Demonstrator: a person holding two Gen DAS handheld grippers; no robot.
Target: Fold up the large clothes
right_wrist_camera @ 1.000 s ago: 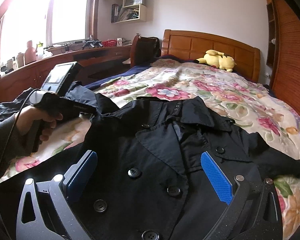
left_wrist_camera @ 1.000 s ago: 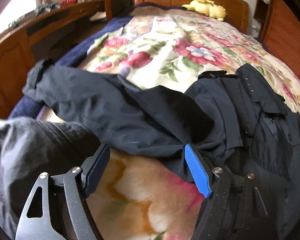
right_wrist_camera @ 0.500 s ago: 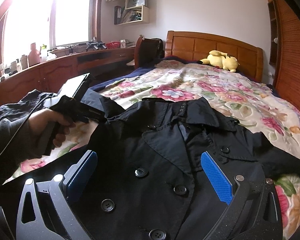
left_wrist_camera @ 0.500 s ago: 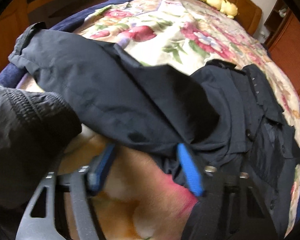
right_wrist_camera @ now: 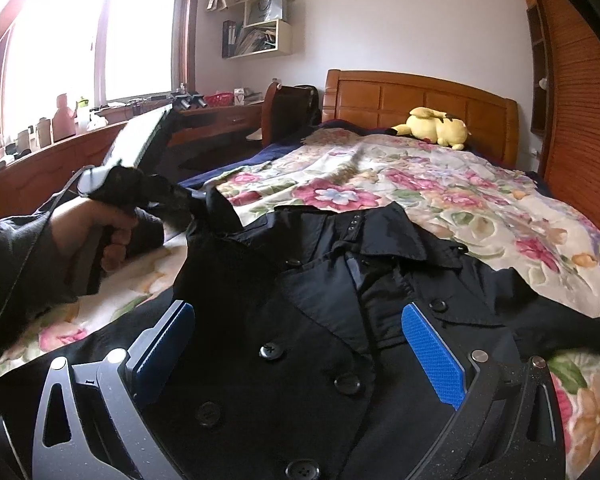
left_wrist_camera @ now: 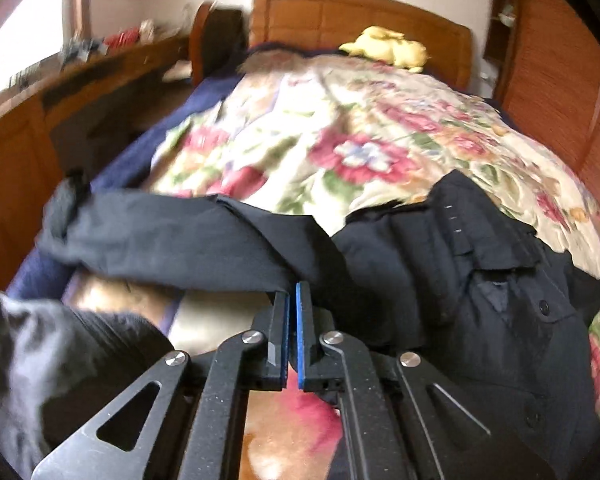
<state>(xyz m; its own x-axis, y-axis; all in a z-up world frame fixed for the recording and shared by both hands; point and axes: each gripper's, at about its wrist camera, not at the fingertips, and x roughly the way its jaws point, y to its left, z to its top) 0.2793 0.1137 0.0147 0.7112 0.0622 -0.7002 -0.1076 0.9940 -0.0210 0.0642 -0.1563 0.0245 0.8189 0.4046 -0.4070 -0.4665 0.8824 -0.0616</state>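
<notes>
A black double-breasted coat (right_wrist_camera: 300,320) lies face up on the floral bedspread (right_wrist_camera: 420,184), collar toward the headboard. Its left sleeve (left_wrist_camera: 172,240) stretches out to the left. My left gripper (left_wrist_camera: 293,300) is shut on the lower edge of that sleeve near the shoulder, and the pinched fabric is lifted off the bed. In the right wrist view, a hand (right_wrist_camera: 88,232) holds the left gripper (right_wrist_camera: 188,204) with the sleeve fabric raised at its tips. My right gripper (right_wrist_camera: 296,312) hangs open just above the coat's buttoned front, with nothing pressed between its blue pads (right_wrist_camera: 432,356).
A yellow plush toy (right_wrist_camera: 436,128) lies by the wooden headboard (right_wrist_camera: 420,96). A long wooden desk (right_wrist_camera: 60,160) with clutter runs along the left under the window, with a dark chair (right_wrist_camera: 292,112) at its end. A slatted wooden wardrobe (right_wrist_camera: 572,120) stands on the right.
My left gripper's jaws came together on the sleeve edge and rose with it, lifting the fabric. The right gripper stayed where it was, still open.
</notes>
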